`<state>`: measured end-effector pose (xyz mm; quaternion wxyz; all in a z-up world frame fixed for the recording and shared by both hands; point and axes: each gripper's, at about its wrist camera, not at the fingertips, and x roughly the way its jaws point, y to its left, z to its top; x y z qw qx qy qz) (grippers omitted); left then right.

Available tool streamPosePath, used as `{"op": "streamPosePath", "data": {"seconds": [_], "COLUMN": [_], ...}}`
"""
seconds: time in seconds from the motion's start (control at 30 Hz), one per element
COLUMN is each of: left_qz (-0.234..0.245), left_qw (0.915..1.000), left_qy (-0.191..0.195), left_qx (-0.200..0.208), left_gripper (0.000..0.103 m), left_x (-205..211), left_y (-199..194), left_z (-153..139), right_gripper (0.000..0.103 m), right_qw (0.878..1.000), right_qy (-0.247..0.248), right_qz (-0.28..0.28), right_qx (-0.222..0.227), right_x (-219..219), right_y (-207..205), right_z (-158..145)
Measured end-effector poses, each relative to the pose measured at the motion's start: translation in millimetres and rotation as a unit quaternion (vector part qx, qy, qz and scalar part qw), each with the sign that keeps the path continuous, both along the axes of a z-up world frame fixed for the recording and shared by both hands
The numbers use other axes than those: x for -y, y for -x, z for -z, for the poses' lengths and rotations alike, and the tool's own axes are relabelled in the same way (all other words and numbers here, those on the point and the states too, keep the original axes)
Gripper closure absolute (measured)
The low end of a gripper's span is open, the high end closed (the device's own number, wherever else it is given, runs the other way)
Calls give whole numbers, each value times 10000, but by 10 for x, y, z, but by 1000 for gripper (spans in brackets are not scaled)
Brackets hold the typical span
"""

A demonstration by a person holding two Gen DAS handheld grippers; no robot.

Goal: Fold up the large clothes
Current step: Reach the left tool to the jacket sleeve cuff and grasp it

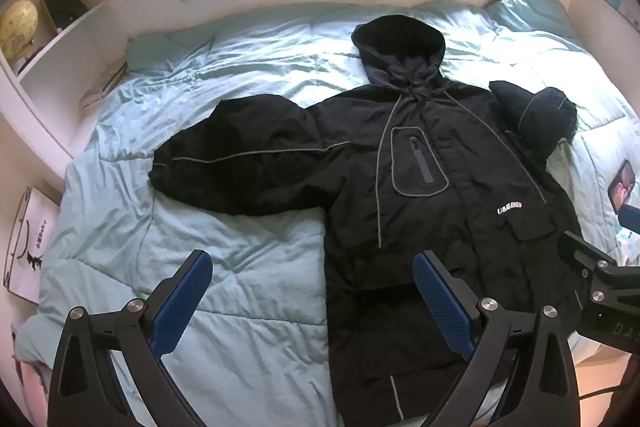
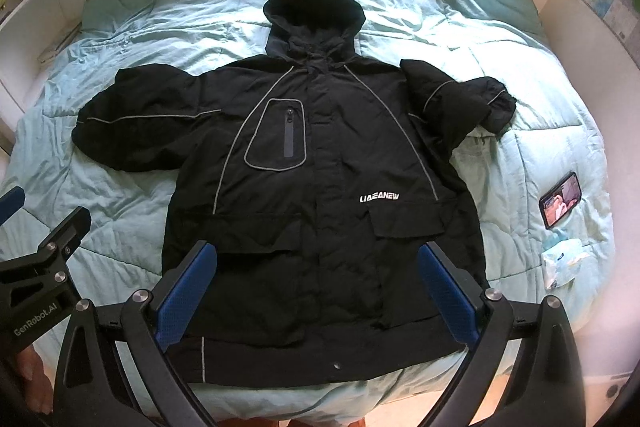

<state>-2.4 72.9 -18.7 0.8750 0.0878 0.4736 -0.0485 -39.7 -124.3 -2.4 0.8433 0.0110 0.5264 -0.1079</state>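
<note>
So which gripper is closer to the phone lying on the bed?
Right. The phone lies on the quilt just off the right gripper's right side, past the jacket's edge. The left gripper hovers over the jacket's opposite edge, farther away.

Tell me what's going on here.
A person holds a two-finger tool in each hand above a black hooded jacket spread front-up on a bed with a light green duvet. The left tool and the right tool are both open and hold nothing. No fold shows yet: one sleeve lies stretched out, the other bunched. A phone lies beside the jacket.
</note>
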Motion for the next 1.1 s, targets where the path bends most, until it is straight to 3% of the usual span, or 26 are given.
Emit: {"op": "streamPosePath", "data": {"seconds": [0.2,0.5,0.63,0.73,0.83,0.9,0.97,1.03,1.1], "left_qz": [-174,-211,-342,-308,-349,-566,-795,-894,-1072], "left_qw": [9995,9991,9985,9988,9915,9791,9667,9654,9726], "left_qy": [-257,-17,-116,263,1241,1917,2340,2267,1891], "left_qx": [-30,-375,-422,-284,-193,-365,-667,-928,-819], "left_gripper": [3,3,3,3,3,3,3,3,3], "left_x": [-67,-183,-199,-233,-340,-473,-595,-636,-675], "left_y": [-51,-153,-239,-284,-377,-504,-618,-746,-830], "left_z": [95,255,297,271,308,462,641,793,857], "right_gripper": [2,2,2,2,2,2,2,2,2], "right_qw": [10000,9997,9995,9994,9994,9995,9995,9995,9994], "right_qy": [-19,-50,-26,49,135,176,204,228,211], "right_qz": [-33,-210,-272,-304,-287,-240,-183,-113,-57], "right_qx": [-85,-144,-131,-131,-138,-144,-153,-203,-269], "right_x": [-60,-206,-239,-243,-201,-136,-65,14,71], "right_y": [-52,-149,-192,-218,-237,-258,-294,-364,-444], "right_z": [71,145,140,130,121,119,128,160,211]}}
